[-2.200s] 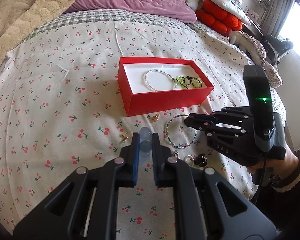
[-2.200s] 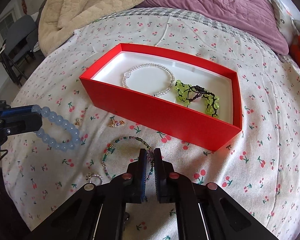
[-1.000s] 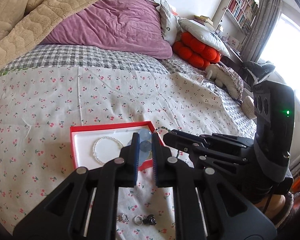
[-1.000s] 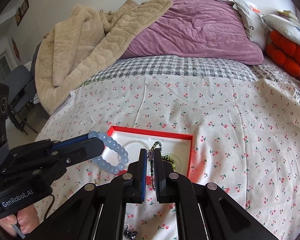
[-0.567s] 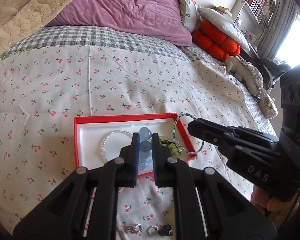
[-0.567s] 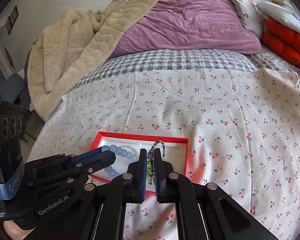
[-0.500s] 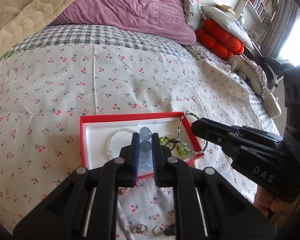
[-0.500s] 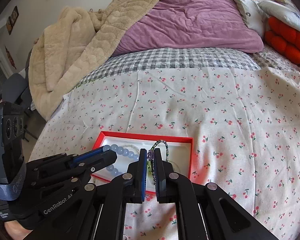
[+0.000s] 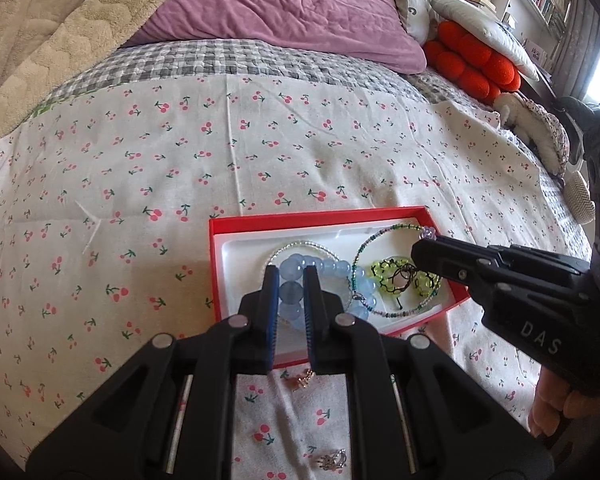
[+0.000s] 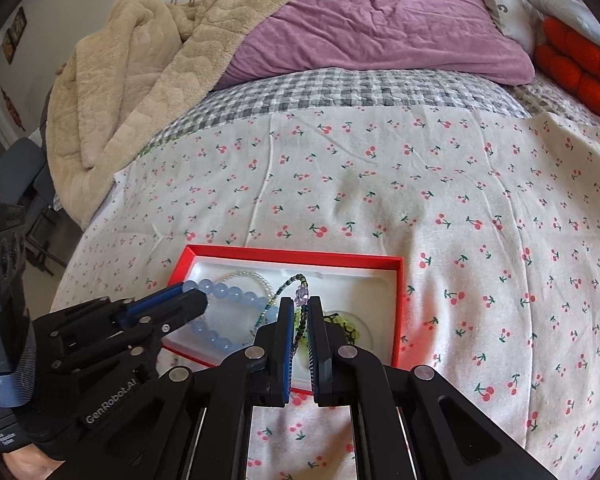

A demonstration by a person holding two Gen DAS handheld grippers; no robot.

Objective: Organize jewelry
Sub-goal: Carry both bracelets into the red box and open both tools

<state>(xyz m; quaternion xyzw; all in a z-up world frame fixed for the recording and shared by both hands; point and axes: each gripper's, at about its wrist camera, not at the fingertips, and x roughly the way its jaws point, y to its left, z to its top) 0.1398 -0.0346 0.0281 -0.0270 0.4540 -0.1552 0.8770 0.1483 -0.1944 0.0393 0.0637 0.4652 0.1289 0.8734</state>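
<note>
cherry-print bedspread (image 9: 300,152) below, both bracelets over the red box (image 9: 316,216): left gripper (image 9: 291,280) pinching the blue bead bracelet (image 9: 332,270), right gripper (image 10: 299,312) clamped on the thin beaded bracelet (image 10: 290,284) (drop step, i'd say), so both jaws need to part next.

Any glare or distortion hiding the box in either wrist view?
Left wrist view: window glare only at far right; red box evenly lit, bed bowed by fisheye. Right wrist view: box sharp, its near edge hidden by the right gripper.

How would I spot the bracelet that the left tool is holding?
Find the red box with the white lining on the cherry-print bedspread. Over it, the left gripper pinches a bracelet of big, round, cloudy pale-blue beads, much fatter than the other strands'.
</note>
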